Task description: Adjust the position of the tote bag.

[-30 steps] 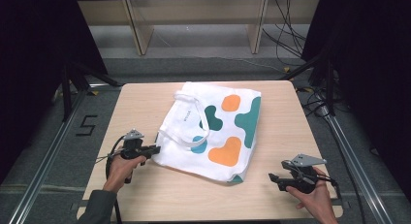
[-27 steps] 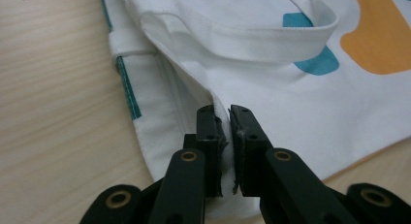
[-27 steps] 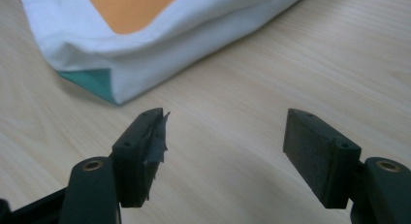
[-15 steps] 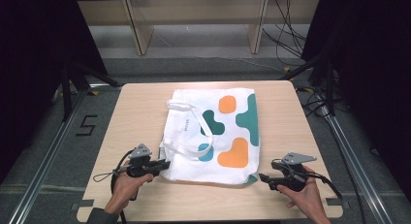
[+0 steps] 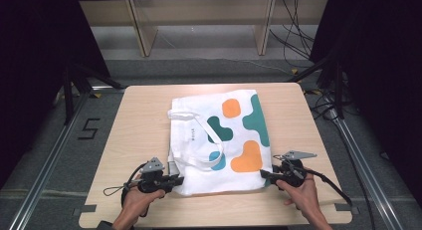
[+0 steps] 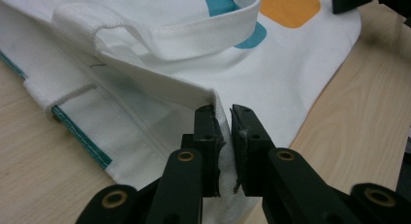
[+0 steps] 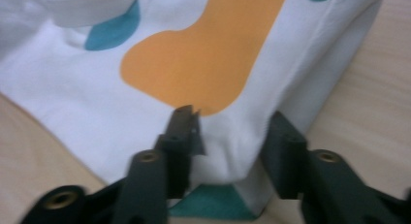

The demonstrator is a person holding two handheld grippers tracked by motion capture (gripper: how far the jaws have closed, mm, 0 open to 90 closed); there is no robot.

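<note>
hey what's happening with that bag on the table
A person is working a white tote bag with orange and teal blobs, lying flat on a wooden table, using a handheld tool in each hand. The left tool is pinched shut on the bag's near left corner. The right tool is at the near right corner with its jaws open around the fabric, not clamped. The bag's strap lies looped across its top face.

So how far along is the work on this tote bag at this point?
The tote bag lies flat and spread on the table, handle loose on top. In hand: the left gripper has its jaws shut on the near-left corner, while the right gripper straddles the near-right corner with jaws open. Left, probably: closing the right, then lifting or folding.
</note>
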